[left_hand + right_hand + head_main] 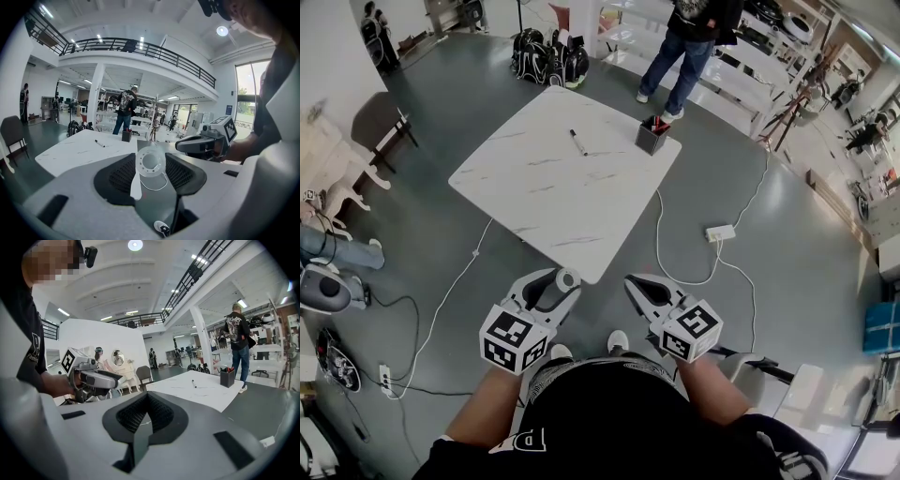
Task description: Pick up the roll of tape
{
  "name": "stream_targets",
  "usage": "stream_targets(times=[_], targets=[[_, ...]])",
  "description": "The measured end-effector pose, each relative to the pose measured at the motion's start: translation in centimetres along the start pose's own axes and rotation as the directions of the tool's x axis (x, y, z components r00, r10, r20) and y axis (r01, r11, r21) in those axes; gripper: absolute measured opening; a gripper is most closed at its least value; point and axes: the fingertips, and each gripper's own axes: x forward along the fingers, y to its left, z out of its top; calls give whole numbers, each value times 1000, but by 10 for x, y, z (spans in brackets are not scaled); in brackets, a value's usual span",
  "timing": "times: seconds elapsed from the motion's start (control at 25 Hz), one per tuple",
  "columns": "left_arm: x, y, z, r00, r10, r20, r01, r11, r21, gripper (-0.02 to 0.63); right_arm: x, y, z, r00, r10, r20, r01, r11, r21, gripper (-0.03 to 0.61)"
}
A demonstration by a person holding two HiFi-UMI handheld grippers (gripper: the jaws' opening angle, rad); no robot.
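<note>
The roll of tape (568, 278) is a small translucent white ring, held in the air just off the near corner of the white table (553, 178). My left gripper (562, 281) is shut on it. In the left gripper view the roll of tape (151, 161) sits upright between the ridged pads (123, 174), touching both. My right gripper (636, 284) hovers beside it on the right, apart from the roll, with its jaws together and nothing in them. In the right gripper view its pads (160, 414) meet at a narrow slit.
A black marker (578, 142) and a dark pen holder (652, 134) rest on the table's far side. A person (684, 47) stands beyond it. Bags (548, 58) lie on the floor at the back. A power strip (720, 232) and cables trail to the right.
</note>
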Motion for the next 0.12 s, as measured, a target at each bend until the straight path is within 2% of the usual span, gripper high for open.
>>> stream_targets(times=[0.12], targets=[[-2, 1, -1, 1000, 7, -1, -7, 1000, -3, 210, -1, 1, -1, 1000, -1, -3, 1, 1000, -2, 2]])
